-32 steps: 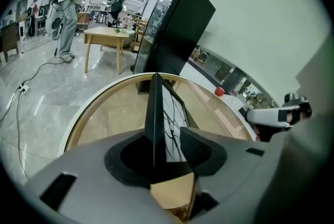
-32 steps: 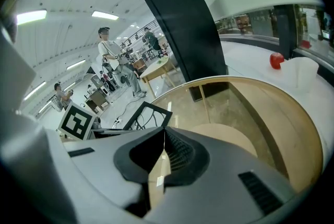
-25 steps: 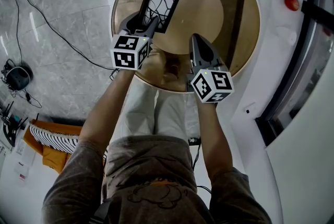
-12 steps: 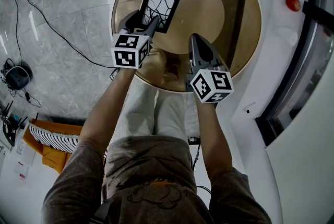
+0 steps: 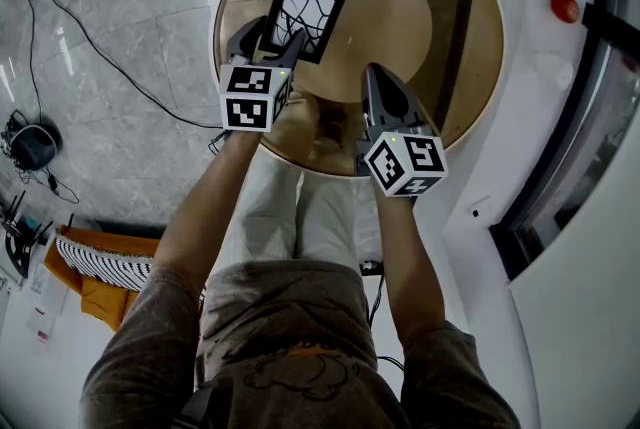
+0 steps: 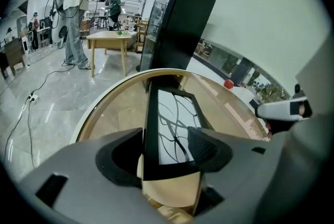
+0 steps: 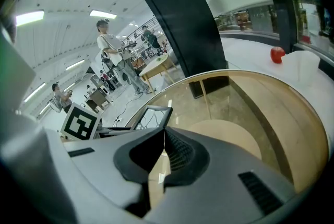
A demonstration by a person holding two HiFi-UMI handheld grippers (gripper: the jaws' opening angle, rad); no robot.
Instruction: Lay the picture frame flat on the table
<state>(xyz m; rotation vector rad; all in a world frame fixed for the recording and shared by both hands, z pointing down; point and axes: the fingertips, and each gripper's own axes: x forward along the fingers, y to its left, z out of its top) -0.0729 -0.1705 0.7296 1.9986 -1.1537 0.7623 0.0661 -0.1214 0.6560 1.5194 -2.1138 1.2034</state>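
1. Looking down in the head view, the black-edged rectangular picture frame with a white, black-branched print [image 5: 308,15] appears to lie flat on the left part of the round glass-and-wood table [image 5: 462,37]. Its long axis runs away from the person. The left gripper [image 5: 274,35] sits at the frame's near short end, one jaw on each side. The right gripper [image 5: 378,77] hangs over the table's near edge, well apart from the frame, so the left is clearly the nearer one.

2. In the left gripper view, the picture frame [image 6: 172,124] stretches straight ahead from the left gripper [image 6: 167,139], its near end between the jaws. The jaws are opening and I see no pad pressing on the frame's edges. The table [image 6: 109,113] shows bare on both sides.

3. In the right gripper view, the right gripper [image 7: 164,147] has its ribbed jaws together with nothing between them. The picture frame [image 7: 148,116] lies ahead and to its left, on the table [image 7: 271,129].

4. Judgement: the frame looks laid down. Since it points directly away from the left gripper, a retreat straight back along that axis should clear the near end without dragging it.
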